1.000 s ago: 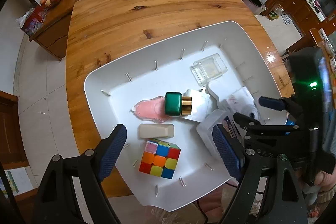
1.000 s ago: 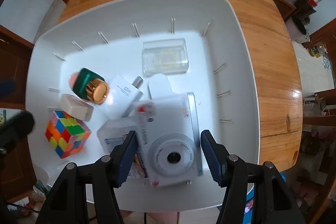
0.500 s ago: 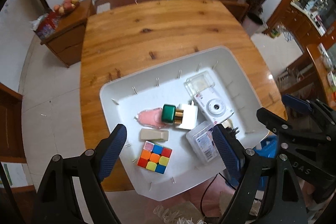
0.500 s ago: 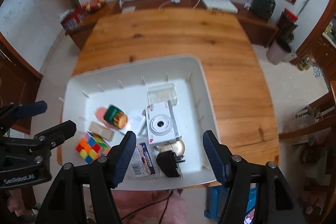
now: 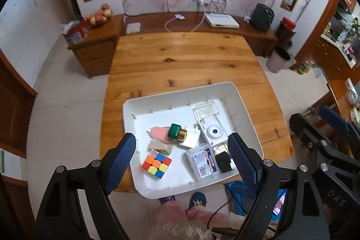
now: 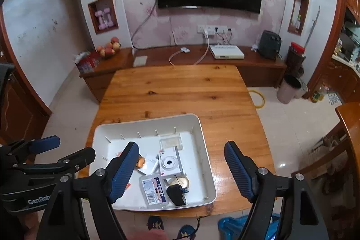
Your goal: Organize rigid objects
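Note:
A white tray point(image 5: 244, 105) sits at the near edge of the wooden table point(image 5: 184, 60). It holds a colour cube point(image 5: 156, 163), a beige block point(image 5: 160, 147), a green and gold bottle point(image 5: 177, 132), a white camera point(image 5: 213, 131), a clear box point(image 5: 205, 111), a clear card case point(image 5: 202, 161) and a black adapter point(image 5: 223, 161). My left gripper point(image 5: 183, 161) is open and empty, high above the tray. My right gripper point(image 6: 181, 172) is open and empty, also high above the tray point(image 6: 202, 141); the camera point(image 6: 169, 163) shows between its fingers.
A low wooden sideboard point(image 6: 247, 60) with a white router and fruit bowl runs behind the table. A bin point(image 6: 289, 91) stands on the floor at the right, and a wooden chair point(image 6: 346, 127) at the far right. A person's feet show below the tray.
Both grippers have risen and pulled back from just above the tray, so the whole table and room now show. The right gripper left the white camera lying in the tray.

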`<state>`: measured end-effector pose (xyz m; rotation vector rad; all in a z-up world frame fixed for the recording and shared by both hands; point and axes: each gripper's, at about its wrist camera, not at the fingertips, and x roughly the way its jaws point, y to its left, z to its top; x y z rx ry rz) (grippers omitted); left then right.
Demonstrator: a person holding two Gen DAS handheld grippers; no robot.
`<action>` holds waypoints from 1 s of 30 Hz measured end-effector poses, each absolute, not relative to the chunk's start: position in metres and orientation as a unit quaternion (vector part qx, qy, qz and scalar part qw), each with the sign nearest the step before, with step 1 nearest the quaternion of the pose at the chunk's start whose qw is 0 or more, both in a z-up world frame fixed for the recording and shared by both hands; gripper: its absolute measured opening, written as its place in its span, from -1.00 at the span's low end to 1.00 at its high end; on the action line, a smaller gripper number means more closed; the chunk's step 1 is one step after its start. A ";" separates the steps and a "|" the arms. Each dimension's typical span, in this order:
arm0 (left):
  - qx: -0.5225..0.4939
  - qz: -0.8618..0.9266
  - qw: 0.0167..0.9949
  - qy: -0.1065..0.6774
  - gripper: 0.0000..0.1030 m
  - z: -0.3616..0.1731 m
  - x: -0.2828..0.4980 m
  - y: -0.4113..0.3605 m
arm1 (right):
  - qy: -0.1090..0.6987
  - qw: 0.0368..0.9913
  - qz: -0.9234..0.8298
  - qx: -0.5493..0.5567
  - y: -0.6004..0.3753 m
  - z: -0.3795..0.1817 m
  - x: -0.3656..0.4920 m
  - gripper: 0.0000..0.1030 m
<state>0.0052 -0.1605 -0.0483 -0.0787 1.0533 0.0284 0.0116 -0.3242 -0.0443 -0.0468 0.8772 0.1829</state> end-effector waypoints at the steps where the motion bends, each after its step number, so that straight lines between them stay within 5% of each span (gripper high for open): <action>1: -0.036 0.017 0.866 0.499 0.67 -0.047 0.003 -0.161 | 0.421 0.903 0.090 -0.021 -0.325 -0.042 0.011 0.55; 30: -0.033 0.059 0.888 0.454 0.67 -0.023 -0.006 -0.158 | 0.366 0.924 0.106 -0.032 -0.322 -0.014 0.000 0.55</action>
